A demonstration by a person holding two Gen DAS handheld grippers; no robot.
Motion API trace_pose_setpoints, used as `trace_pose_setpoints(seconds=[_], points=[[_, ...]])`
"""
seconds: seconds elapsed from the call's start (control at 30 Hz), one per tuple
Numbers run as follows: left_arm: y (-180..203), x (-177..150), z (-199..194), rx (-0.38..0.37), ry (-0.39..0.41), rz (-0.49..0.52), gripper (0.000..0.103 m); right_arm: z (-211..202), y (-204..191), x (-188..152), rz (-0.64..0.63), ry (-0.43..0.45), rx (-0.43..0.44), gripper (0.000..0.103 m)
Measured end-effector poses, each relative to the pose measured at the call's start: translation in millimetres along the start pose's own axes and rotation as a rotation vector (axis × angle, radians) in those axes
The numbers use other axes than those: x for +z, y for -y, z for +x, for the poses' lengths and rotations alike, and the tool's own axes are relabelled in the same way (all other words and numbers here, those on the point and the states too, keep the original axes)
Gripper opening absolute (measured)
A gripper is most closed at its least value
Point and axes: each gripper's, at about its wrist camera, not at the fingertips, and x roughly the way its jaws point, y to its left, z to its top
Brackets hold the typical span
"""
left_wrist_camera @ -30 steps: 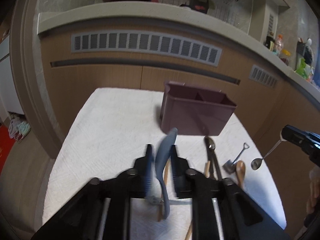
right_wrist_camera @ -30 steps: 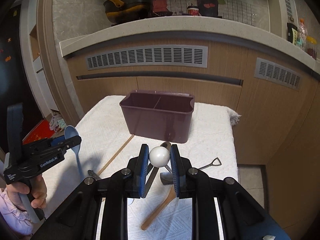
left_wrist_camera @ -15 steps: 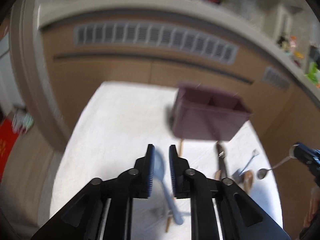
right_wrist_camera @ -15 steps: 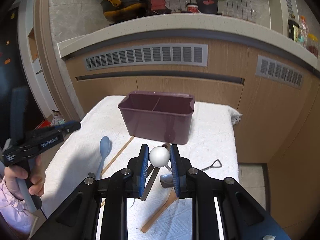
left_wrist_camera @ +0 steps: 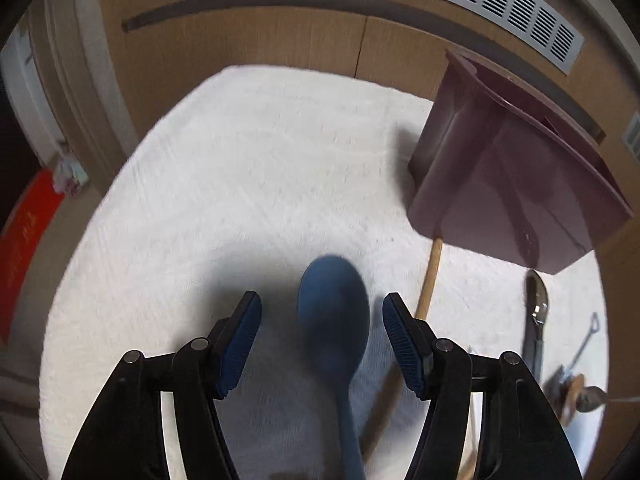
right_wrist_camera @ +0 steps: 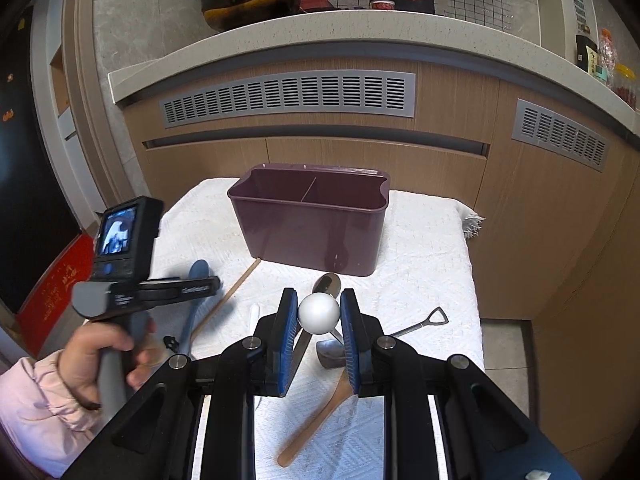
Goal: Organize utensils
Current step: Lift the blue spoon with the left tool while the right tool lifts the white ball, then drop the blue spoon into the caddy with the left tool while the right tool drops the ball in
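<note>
My left gripper (left_wrist_camera: 322, 316) is open and low over a blue spoon (left_wrist_camera: 336, 316) that lies on the white cloth between the jaws. The spoon also shows in the right wrist view (right_wrist_camera: 196, 280), under the left gripper (right_wrist_camera: 212, 284). My right gripper (right_wrist_camera: 319, 314) is shut on the white ball end (right_wrist_camera: 319, 314) of a small metal spoon, whose bowl (left_wrist_camera: 592, 398) shows at the right edge of the left wrist view. The purple two-compartment holder (right_wrist_camera: 312, 232) stands at the back of the cloth, also seen in the left wrist view (left_wrist_camera: 500, 176).
On the white cloth (right_wrist_camera: 420, 264) lie a wooden stick (right_wrist_camera: 228, 300), a large metal spoon (right_wrist_camera: 328, 284), a small shovel-shaped spoon (right_wrist_camera: 424, 322) and a wooden spoon (right_wrist_camera: 320, 416). Wooden cabinets (right_wrist_camera: 400, 168) stand behind the table. The cloth ends at the right (right_wrist_camera: 472, 280).
My left gripper let go of the blue spoon, which now lies on the cloth. The left gripper opened wide and dropped low over it. The right gripper stayed put.
</note>
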Motion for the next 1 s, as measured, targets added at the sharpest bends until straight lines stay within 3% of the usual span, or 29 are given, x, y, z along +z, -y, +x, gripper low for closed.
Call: trace_pose_setpoints(seconds=[0.03, 0.07, 0.27, 0.47, 0.6, 0.77, 0.93, 1.0], points=[[2, -1, 1, 0.013, 0.009, 0.016, 0.041, 1, 0, 0, -0.001, -0.004, 0.003, 0.019], [3, -4, -1, 0.020, 0.033, 0.031, 0.036, 1, 0, -1, -0.002, -0.007, 0.007, 0.019], [0, -26, -42, -0.037, 0.135, 0.106, 0.035, -2, 6, 0, 0.001, -0.013, 0.023, 0.019], [-8, -33, -112, -0.179, 0.292, 0.107, 0.035, -2, 12, 1, 0.050, -0.047, 0.085, 0.019], [-4, -7, -171, -0.291, 0.424, 0.119, 0.035, -16, 14, 17, 0.073, -0.008, 0.134, 0.019], [10, 53, -237, -0.396, 0.580, 0.160, 0.035, -48, 15, 84, 0.036, 0.120, 0.170, 0.019], [28, 114, -247, -0.401, 0.692, 0.165, 0.035, -46, 16, 146, 0.006, 0.201, 0.155, 0.019], [35, 131, -234, -0.423, 0.679, 0.163, 0.035, -27, 20, 157, 0.015, 0.182, 0.157, 0.019]])
